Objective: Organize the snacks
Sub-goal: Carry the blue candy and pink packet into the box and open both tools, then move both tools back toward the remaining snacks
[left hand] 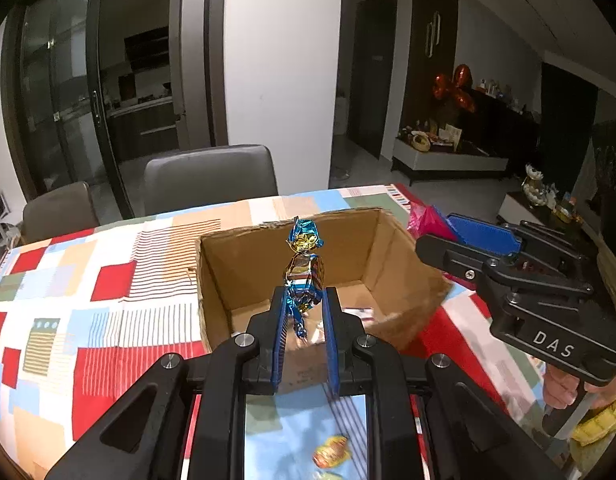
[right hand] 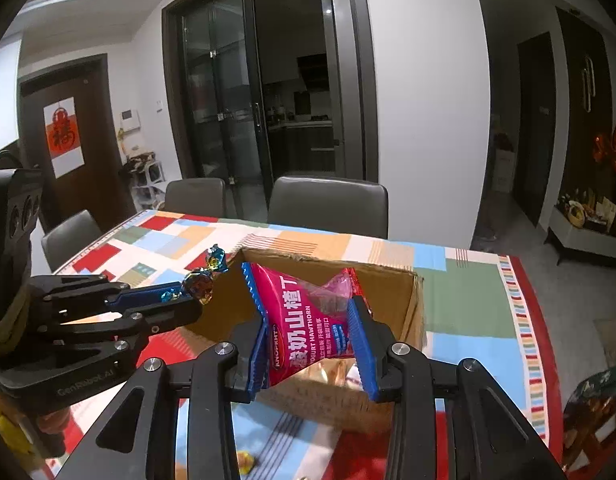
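The left gripper (left hand: 304, 308) is closed tight on the twisted tail of a foil-wrapped candy (left hand: 304, 268), whose wrapper is shiny blue with gold and a band of red and white stripes at the middle; the candy stands up from the blue pads, its upper twist fanning out above the near rim of the cardboard box (left hand: 371, 248). Seen from the right wrist camera, the same candy (right hand: 204, 284) juts from the left gripper's (right hand: 180, 298) tip just at the box's (right hand: 411, 304) left edge. The right gripper (right hand: 308, 316) has its jaws partly apart and pressed against both sides of a pink snack packet (right hand: 304, 320), a puffy sealed pouch with a zigzag crimped edge, white Chinese characters and the words "YOGURT HAWTHORN", plus a clear patch near the top. That packet is held in the air over the box's near wall. From the left wrist camera the right gripper (left hand: 439, 236) shows at the box's right side with the pink packet (left hand: 427, 220) peeking past its blue pad. The box is open-topped, brown, with ragged rims, and stands on a tablecloth (left hand: 108, 280) patterned in red, blue, green and orange blocks. Something pale lies on the box floor, too blurred to identify. Grey chairs (right hand: 327, 204) stand at the far side of the table.
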Motion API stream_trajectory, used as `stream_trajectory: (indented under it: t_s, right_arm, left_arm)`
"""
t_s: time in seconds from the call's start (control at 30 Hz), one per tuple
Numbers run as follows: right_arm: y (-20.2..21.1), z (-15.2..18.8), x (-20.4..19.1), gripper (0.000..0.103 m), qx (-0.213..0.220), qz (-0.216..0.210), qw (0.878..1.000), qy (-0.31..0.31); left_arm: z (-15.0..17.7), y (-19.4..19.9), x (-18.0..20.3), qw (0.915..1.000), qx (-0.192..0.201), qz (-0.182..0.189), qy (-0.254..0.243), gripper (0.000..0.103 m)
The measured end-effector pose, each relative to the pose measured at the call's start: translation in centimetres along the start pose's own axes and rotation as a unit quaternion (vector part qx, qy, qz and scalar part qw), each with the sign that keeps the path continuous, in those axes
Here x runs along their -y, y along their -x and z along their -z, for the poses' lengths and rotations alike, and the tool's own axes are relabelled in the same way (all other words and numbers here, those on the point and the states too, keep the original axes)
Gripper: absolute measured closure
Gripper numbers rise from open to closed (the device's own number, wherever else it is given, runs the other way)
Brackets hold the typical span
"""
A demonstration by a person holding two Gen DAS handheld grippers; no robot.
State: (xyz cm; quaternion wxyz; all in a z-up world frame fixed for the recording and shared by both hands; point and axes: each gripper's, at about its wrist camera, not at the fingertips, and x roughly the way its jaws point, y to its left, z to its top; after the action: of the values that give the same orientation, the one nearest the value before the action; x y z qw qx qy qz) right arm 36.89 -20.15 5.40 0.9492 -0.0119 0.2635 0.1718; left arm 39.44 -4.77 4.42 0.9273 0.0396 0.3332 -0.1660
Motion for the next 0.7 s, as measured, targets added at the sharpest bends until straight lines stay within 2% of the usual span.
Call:
stream_trajectory:
  t_s: [0.23,0.3,0.37,0.53,0.7]
  right_arm:
    - [-3.4,-0.5,0.8,0.065,-0.023,0.009,1.0,-0.005]
    - [-3.9,-0.5,1.1,0.061,-0.026,0.015,1.0,-0.006]
    - [-4.1,-0.3,1.3,0.046,-0.032,0.021,0.999,-0.012]
    - [-3.1,0.5,1.7,0.045,-0.03,0.035,0.999,-0.017]
    - [-1.6,1.2,1.3,0.045,-0.024,0.03,0.999,-0.016]
  left_arm:
    - [-1.0,-3.3,-1.0,0.9999,-0.015,-0.006,0.0,0.082]
    - [-1.2,-3.7,-1.2,0.9998,-0.015,-0.013,0.004,0.058]
    - [-1.1,-3.6,-1.5,0.9997,-0.011,-0.015,0.013,0.047]
    - [-0.4,-2.2,-0.8,0.9992,0.002,-0.04,-0.003,0.042]
    - [0.6,-0.2,0.3,0.9985,0.015,-0.052,-0.012,0.038]
